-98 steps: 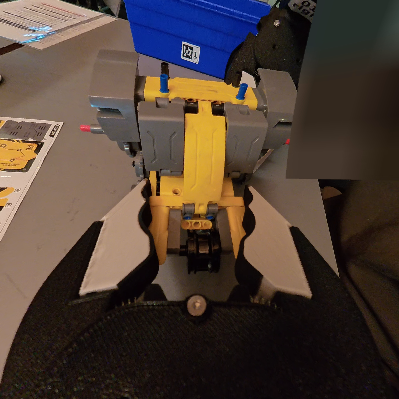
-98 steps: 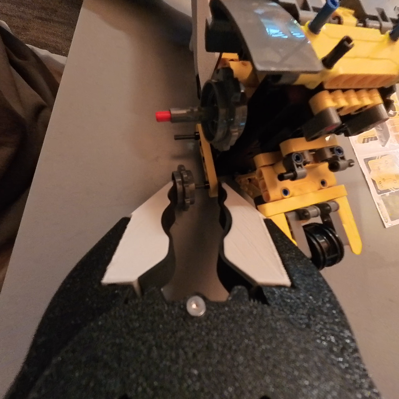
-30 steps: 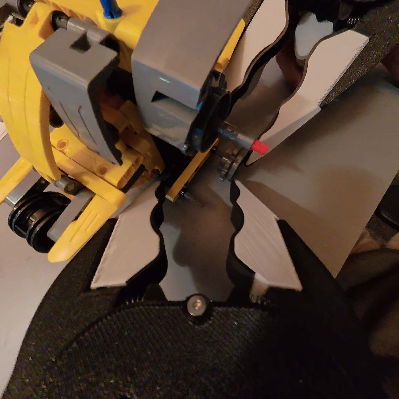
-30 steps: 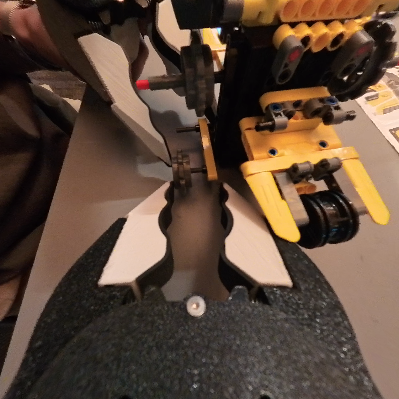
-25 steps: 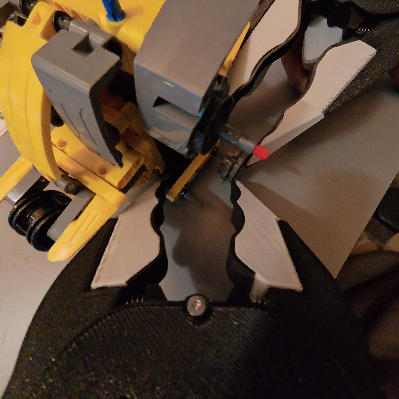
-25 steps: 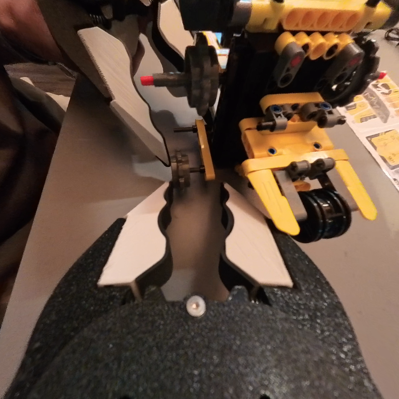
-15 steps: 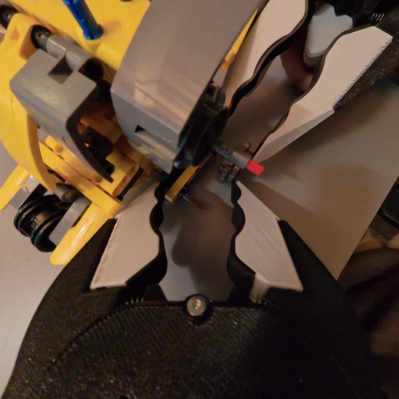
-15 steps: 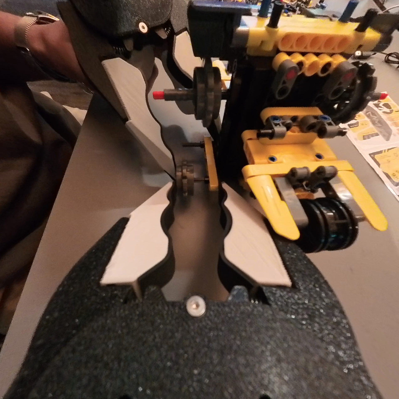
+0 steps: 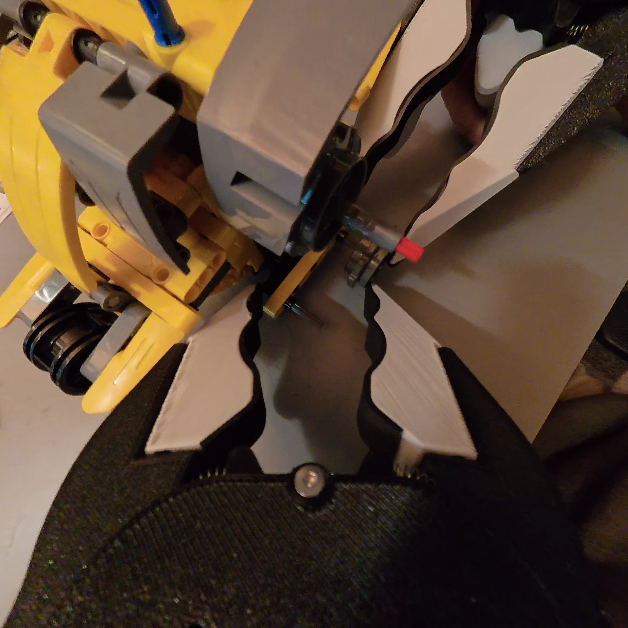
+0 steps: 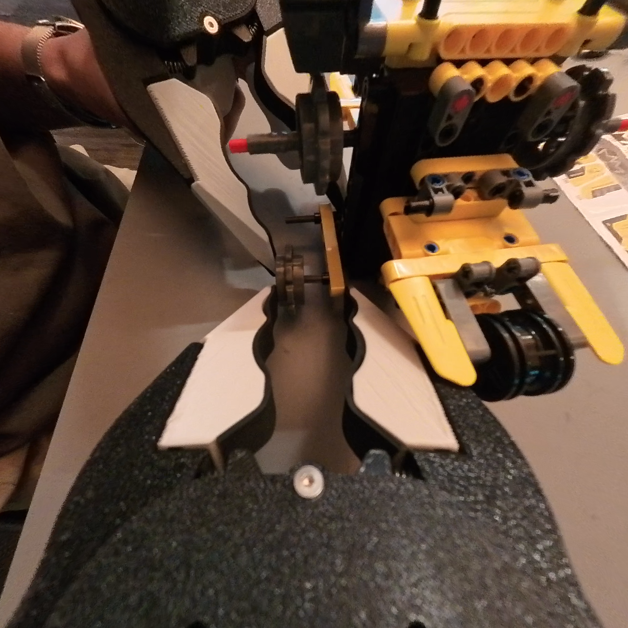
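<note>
Grey and matte, the surface (image 10: 190,258) carries one building-brick model (image 9: 142,142) of yellow and grey plastic, standing near the edge, with printed sheets (image 10: 598,190) lying beyond it. Two grippers meet at the model's side. The left gripper (image 9: 311,299) has its jaws moderately apart around a thin yellow beam (image 9: 292,282) and a short black pin, gripping nothing; the right gripper (image 10: 311,295) is likewise open, its jaws flanking the small dark gear (image 10: 289,280) on a thin axle beside that beam — whether either finger touches the gear, I cannot tell. Judging by its build, the model would be light but stiff, and fragile at its joints: pinned parts could pop loose under a sideways squeeze, so the solid grey side panel (image 9: 272,112) or the yellow body looks the safer hold, not the thin axles. Counted: one model, one black front roller (image 10: 530,356), one large dark gear (image 10: 319,136), one small gear, one red-tipped axle (image 9: 407,247), one blue pin (image 9: 163,20) in view.
</note>
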The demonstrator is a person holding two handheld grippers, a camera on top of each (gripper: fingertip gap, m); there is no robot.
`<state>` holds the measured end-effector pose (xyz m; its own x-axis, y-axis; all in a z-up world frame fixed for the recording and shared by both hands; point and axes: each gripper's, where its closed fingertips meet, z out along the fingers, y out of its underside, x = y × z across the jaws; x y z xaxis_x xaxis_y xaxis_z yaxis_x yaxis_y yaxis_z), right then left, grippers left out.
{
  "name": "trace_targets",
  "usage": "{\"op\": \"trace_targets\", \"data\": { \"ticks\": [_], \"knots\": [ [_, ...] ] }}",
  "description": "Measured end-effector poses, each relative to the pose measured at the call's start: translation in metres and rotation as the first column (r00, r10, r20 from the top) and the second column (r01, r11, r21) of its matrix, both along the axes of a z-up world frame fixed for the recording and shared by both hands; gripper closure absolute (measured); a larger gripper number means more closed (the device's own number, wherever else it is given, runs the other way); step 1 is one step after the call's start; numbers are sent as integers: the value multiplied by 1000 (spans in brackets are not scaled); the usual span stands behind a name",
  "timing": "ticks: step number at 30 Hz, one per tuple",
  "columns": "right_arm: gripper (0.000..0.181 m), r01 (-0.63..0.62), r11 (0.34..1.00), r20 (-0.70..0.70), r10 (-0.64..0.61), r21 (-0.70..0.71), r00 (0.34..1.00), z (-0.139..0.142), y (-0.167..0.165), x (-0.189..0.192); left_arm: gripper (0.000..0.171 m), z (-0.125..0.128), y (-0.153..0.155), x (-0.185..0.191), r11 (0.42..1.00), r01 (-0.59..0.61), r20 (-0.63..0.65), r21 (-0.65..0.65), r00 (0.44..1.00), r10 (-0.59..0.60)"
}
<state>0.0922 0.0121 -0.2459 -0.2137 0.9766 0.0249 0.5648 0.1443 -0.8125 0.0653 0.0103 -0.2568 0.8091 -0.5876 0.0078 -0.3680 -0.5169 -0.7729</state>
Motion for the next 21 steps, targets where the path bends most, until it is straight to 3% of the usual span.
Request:
{"op": "trace_targets", "data": {
  "ticks": [21],
  "knots": [
    [155, 15, 1000, 5, -15, 6, 1000, -1, 4, -1, 119, 1, 4, -2, 1000, -13, -22, 25, 1000, 14]
  ]
}}
